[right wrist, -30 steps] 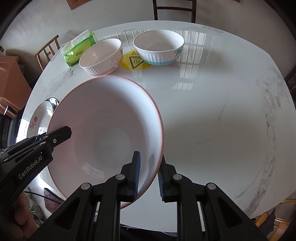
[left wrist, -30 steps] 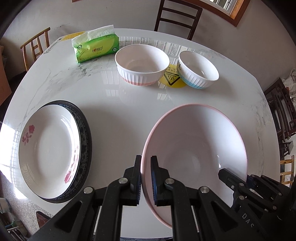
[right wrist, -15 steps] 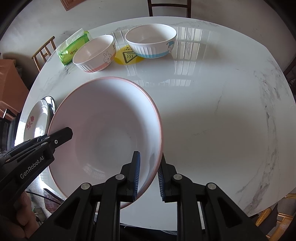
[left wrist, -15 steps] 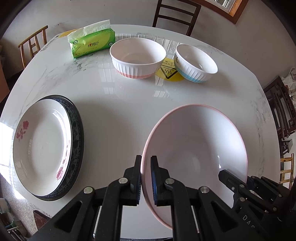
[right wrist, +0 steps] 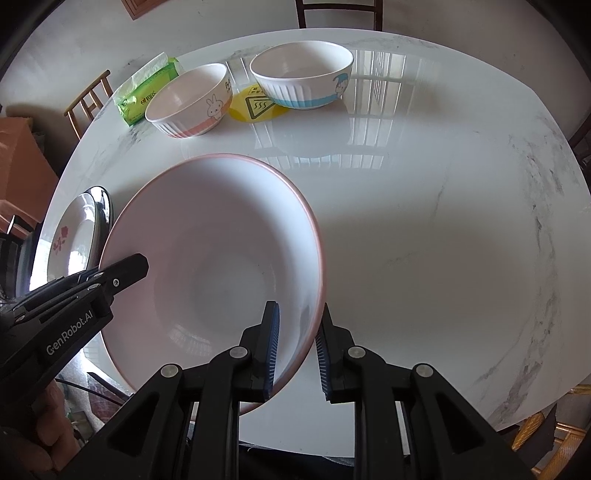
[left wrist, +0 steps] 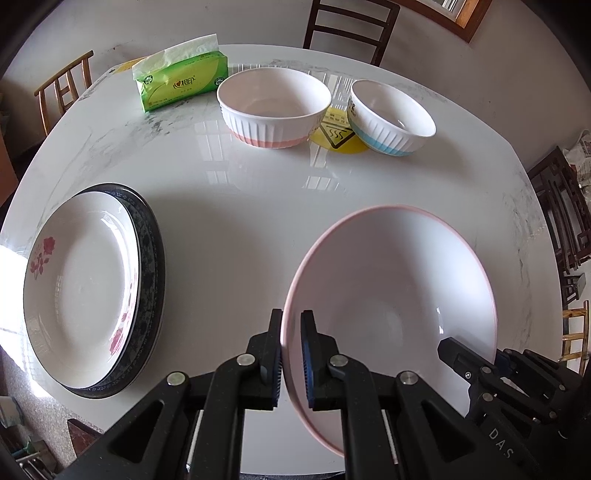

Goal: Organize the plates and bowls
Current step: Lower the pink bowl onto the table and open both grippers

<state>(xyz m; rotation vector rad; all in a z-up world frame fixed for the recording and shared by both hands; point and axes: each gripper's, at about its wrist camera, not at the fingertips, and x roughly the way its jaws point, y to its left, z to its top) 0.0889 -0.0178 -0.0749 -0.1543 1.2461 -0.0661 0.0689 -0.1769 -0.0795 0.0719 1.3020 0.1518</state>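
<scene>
Left wrist view, from left to right. A flowered white plate [left wrist: 83, 288] lies stacked on a dark-rimmed plate [left wrist: 149, 258] at the left edge of the marble table [left wrist: 229, 206]. Behind them, at the far side, lies a green tissue pack [left wrist: 181, 83], then a pink-banded bowl [left wrist: 273, 107], a yellow warning sticker [left wrist: 338, 136] and a blue-banded bowl [left wrist: 391, 118]; the two bowls stand apart, with the sticker between them. Nothing lies between the plate stack and the large pink-rimmed bowl [left wrist: 391, 295], which sits at the near right of the table.

The left gripper [left wrist: 291, 354] points steeply down, its pads pinching the bowl's left rim, one finger inside and one outside. The right gripper [right wrist: 295, 350], likewise pointed steeply down, straddles the bowl's opposite rim; its outer pad stands slightly off the wall, so whether it truly presses cannot be told. Its black fingers [left wrist: 458, 354] show at the bowl's right edge. Wooden chairs [left wrist: 351, 26] ring the table.
</scene>
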